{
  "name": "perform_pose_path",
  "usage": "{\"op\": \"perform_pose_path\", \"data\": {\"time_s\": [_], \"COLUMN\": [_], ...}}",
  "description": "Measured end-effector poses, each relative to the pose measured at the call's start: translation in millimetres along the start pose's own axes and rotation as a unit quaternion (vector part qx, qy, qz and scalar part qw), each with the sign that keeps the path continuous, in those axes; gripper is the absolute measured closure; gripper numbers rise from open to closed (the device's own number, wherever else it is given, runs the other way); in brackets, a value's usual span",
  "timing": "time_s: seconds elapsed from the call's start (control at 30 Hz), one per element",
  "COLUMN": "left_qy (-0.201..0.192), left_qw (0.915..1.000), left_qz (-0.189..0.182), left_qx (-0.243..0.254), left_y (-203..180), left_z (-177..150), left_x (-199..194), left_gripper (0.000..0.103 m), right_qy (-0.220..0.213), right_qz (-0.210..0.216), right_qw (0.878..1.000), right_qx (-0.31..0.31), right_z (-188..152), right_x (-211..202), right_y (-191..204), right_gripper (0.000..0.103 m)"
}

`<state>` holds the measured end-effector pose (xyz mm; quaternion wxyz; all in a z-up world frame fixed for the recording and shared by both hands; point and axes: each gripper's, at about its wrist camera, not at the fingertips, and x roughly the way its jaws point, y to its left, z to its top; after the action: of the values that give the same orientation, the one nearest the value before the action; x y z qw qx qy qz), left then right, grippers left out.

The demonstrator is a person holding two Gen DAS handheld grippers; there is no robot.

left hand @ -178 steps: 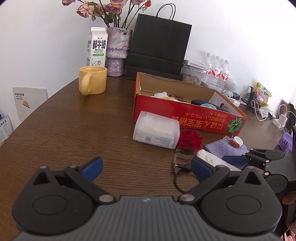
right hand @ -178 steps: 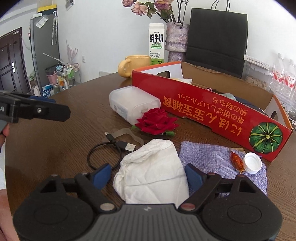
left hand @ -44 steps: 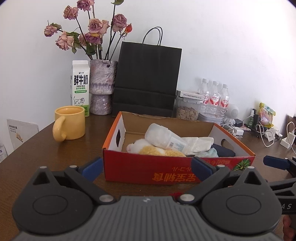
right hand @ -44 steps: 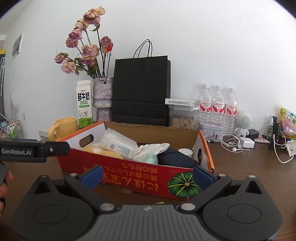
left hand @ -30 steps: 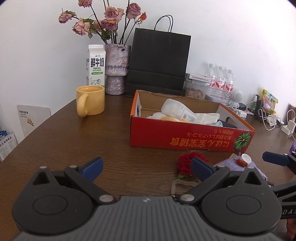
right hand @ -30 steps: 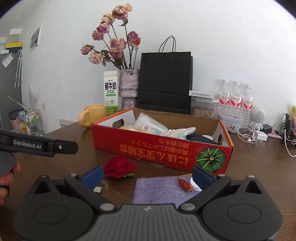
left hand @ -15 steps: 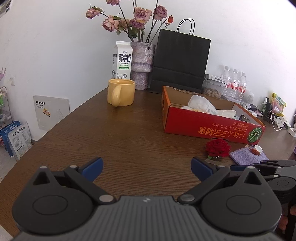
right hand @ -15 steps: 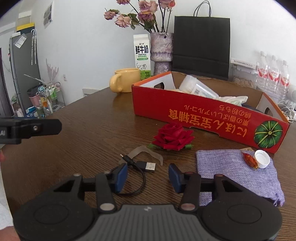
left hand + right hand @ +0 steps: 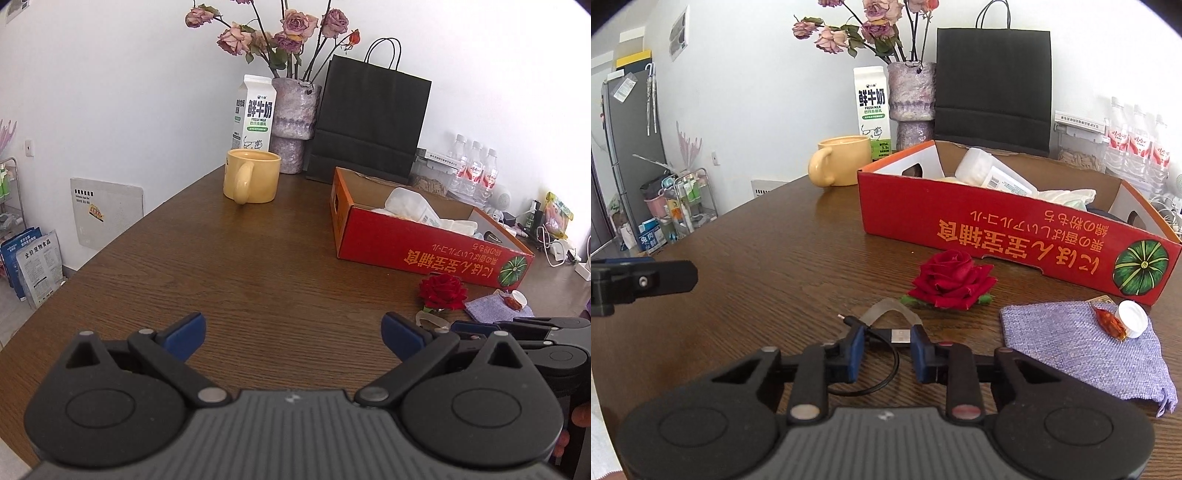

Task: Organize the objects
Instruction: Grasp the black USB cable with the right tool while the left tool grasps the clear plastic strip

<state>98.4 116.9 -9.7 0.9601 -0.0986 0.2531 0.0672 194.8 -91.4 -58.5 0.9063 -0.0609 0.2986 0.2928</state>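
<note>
the right hand-held gripper (image 9: pixel 887 341) has just been closing, pads against the black cable (image 9: pixel 882 363) near the red box (image 9: pixel 1015 236); the left hand-held gripper (image 9: pixel 291 332) gapes over bare worktop (image 9: pixel 236 266).

Black looped USB cable (image 9: pixel 886 347) flat on table, seemingly pinched, red rose (image 9: pixel 951 280) beyond

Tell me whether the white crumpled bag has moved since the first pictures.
Yes. The white crumpled bag lay on the table beside the purple woven cloth; now it lies inside the red cardboard box.
</note>
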Motion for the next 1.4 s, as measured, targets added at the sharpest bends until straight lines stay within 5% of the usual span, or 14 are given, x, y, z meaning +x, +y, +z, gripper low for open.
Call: {"op": "perform_pose_path", "data": {"time_s": [0.23,0.73,1.17,1.4], "left_qy": [0.012,0.057,0.072,0.071], "left_qw": [0.9998,0.9960,0.9949,0.9935], "left_qz": [-0.003,-0.024,0.044,0.069], "left_qx": [0.014,0.064,0.055,0.055], "left_y": [-13.2,-88.1,-137.4,-147.7], "left_z": [-1.6,-7.5,-6.4,-8.6], "left_x": [8.0,49.8,88.6,98.3], "left_gripper": [0.000,0.000,0.001,0.025], "right_qy": [-0.036,-0.108,-0.130,-0.136], "right_qz": [0.001,-0.067,-0.076,-0.072], "right_qw": [0.999,0.990,0.985,0.985], "right_qx": [0.016,0.058,0.083,0.083], "right_z": [-1.8,-14.1,-25.7,-26.7], "right_x": [-19.6,-61.8,-71.1,-72.5], "right_y": [-11.6,-81.0,-106.5,-105.1], "right_gripper": [0.077,0.077,0.077,0.077]}}
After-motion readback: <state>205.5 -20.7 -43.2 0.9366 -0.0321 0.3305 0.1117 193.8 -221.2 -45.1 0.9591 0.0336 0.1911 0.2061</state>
